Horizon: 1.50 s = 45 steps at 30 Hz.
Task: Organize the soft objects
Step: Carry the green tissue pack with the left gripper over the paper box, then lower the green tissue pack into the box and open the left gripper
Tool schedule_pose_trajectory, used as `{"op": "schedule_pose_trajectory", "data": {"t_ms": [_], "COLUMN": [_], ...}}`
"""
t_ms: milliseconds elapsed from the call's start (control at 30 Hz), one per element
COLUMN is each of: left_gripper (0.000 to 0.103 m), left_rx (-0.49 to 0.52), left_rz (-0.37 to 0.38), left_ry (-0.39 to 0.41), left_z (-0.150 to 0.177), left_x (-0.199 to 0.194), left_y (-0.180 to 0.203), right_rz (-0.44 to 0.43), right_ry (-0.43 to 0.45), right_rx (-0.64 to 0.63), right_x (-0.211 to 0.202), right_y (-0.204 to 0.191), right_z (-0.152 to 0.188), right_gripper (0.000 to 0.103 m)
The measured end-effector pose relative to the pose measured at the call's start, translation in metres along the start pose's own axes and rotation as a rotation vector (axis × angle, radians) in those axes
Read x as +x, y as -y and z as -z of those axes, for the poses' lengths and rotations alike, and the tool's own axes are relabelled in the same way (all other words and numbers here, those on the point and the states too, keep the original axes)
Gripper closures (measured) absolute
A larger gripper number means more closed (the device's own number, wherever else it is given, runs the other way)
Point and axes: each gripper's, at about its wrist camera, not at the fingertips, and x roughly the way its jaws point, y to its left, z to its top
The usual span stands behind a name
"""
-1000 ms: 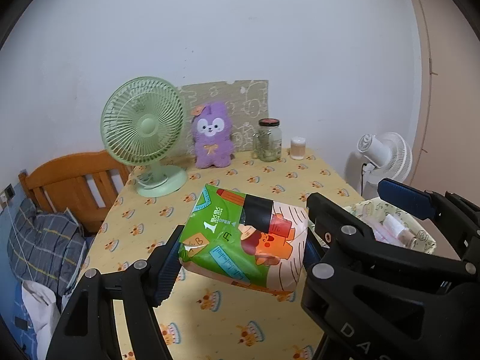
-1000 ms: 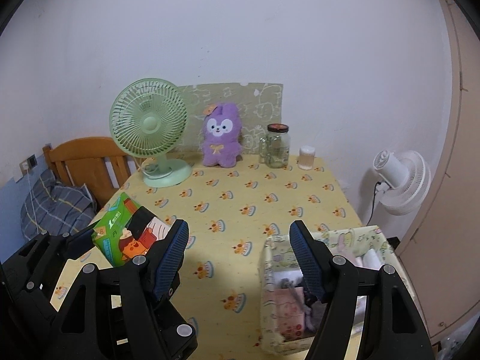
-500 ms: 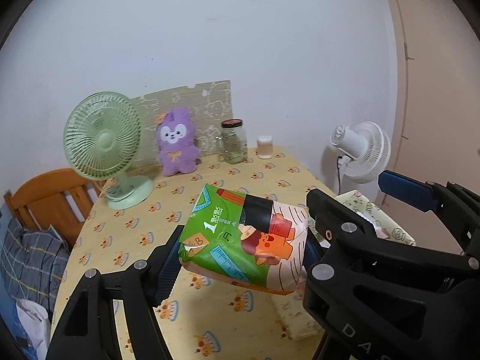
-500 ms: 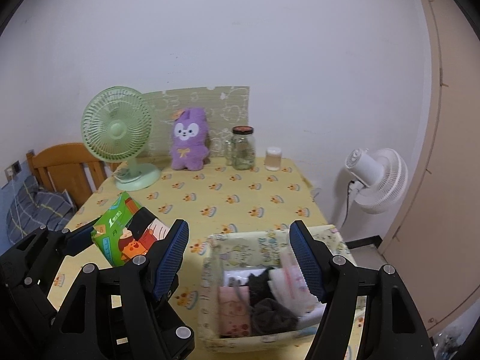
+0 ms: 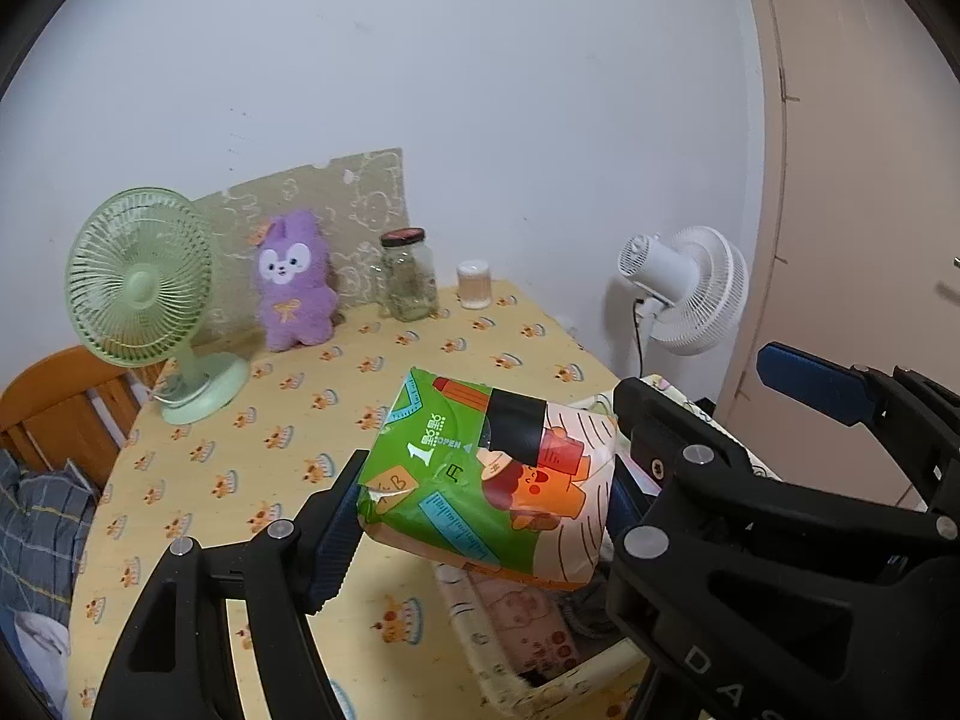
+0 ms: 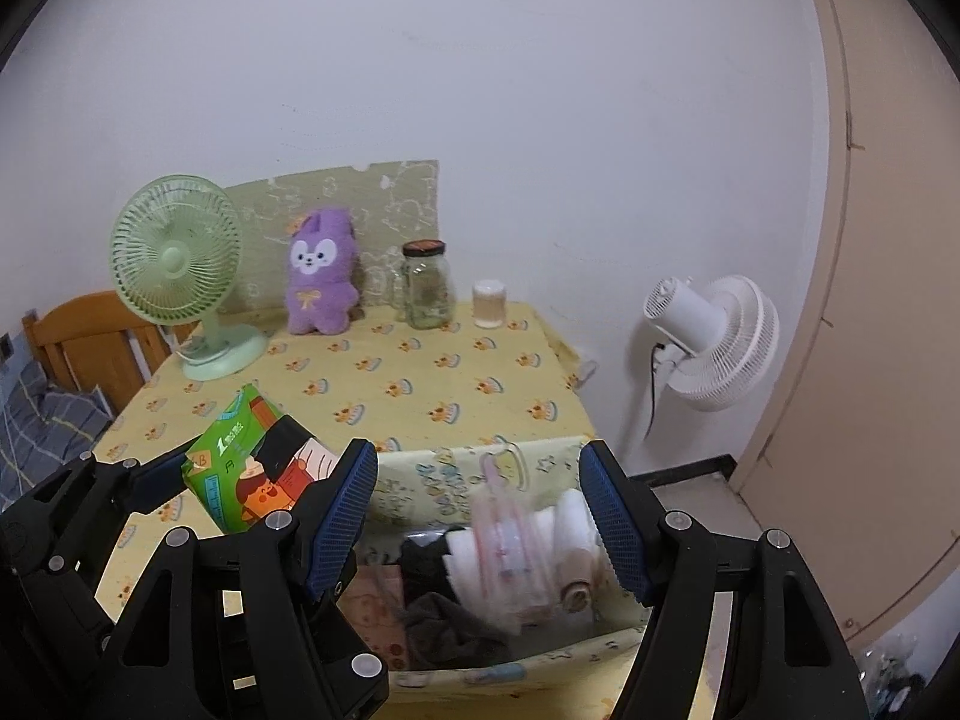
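My left gripper (image 5: 480, 510) is shut on a soft green and orange tissue pack (image 5: 486, 474), held in the air above the near left end of a fabric storage box (image 5: 540, 678). The pack also shows in the right wrist view (image 6: 252, 474), left of the box (image 6: 480, 474). The box holds several soft items, among them dark cloth (image 6: 444, 612) and white rolled pieces (image 6: 570, 528). My right gripper (image 6: 480, 516) is open and empty, its fingers spread over the box. A purple plush toy (image 6: 321, 273) stands at the back of the table.
A green desk fan (image 6: 180, 264), a glass jar (image 6: 427, 285) and a small cup (image 6: 489, 305) stand along the table's back edge. A wooden chair (image 6: 90, 342) is at the left. A white floor fan (image 6: 714, 342) stands to the right, past the table's edge.
Both grippers have swung right and moved over the box. The tissue pack, still held, now hangs over the box's left end. The box fills more of the right wrist view.
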Motion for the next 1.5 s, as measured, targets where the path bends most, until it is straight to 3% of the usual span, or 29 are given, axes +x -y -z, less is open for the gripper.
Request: {"op": "schedule_pose_trajectory", "data": {"t_ms": [400, 467, 567, 700, 1200, 1333, 1500], "left_gripper": [0.025, 0.020, 0.005, 0.002, 0.000, 0.000, 0.000], "left_rx": [0.014, 0.025, 0.033, 0.041, -0.006, -0.023, -0.036], "left_rz": [0.062, 0.072, 0.064, 0.050, -0.040, -0.068, -0.125], "left_ry": [-0.072, -0.088, -0.093, -0.095, -0.037, -0.005, 0.040], "left_z": [0.005, 0.008, 0.010, 0.011, 0.017, 0.019, 0.021], "left_x": [0.039, 0.043, 0.044, 0.039, -0.017, -0.040, -0.069], "left_y": [0.022, 0.025, 0.028, 0.025, -0.017, -0.031, -0.048], "right_rz": [0.046, 0.058, 0.061, 0.068, 0.011, -0.003, -0.050], "right_ry": [-0.077, -0.092, -0.108, -0.121, -0.059, -0.015, 0.033], "right_rx": [0.070, 0.075, 0.084, 0.090, 0.047, 0.033, 0.025], "right_x": [0.031, 0.034, 0.036, 0.036, -0.007, -0.025, -0.046], "right_y": [0.029, 0.033, 0.035, 0.033, -0.016, -0.031, -0.051], "right_z": [0.017, 0.021, 0.024, 0.025, 0.015, 0.013, 0.008], "right_gripper": [0.030, 0.030, 0.030, 0.030, 0.029, 0.020, 0.017]}}
